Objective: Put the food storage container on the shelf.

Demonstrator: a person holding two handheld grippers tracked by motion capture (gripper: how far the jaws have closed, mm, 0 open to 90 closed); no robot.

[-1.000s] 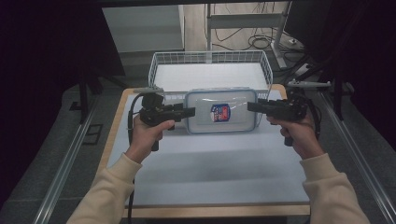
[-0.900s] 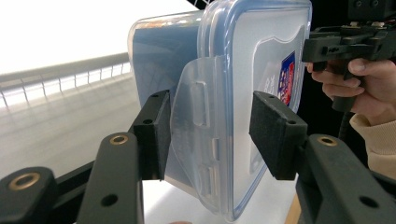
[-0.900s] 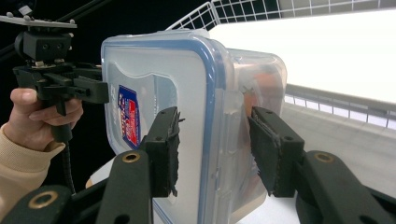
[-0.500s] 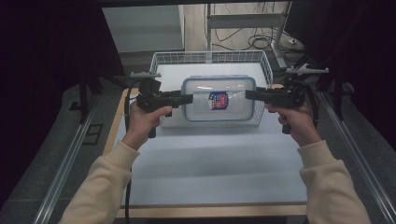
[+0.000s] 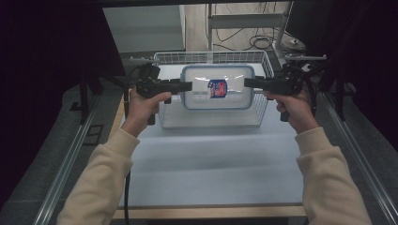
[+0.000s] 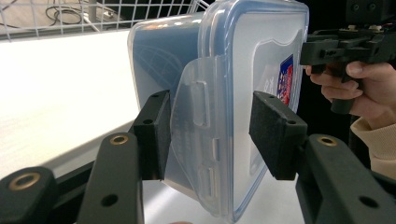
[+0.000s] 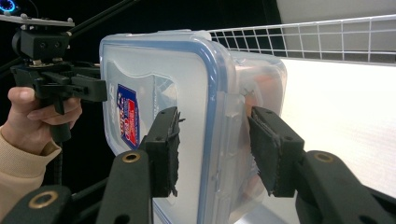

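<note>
A clear plastic container (image 5: 218, 86) with a blue-rimmed lid and a red-and-blue sticker hangs in the air over the white wire basket (image 5: 263, 110). It is tipped so the lid faces the person. My left gripper (image 5: 187, 86) is shut on its left end and my right gripper (image 5: 248, 83) on its right end. In the left gripper view the pads (image 6: 154, 135) clamp the container (image 6: 261, 60) at its side latch. In the right gripper view the pads (image 7: 273, 149) straddle the other latch of the container (image 7: 154, 70). A hand holds each gripper.
The basket stands at the far end of the white table mat (image 5: 211, 159), which has a wooden front edge (image 5: 211, 212). Metal rails run along both sides. Cables lie on the floor beyond the basket, and dark curtains stand left and right.
Both grippers have lifted the container off the mat and carried it away from the person, from in front of the basket to above it.
</note>
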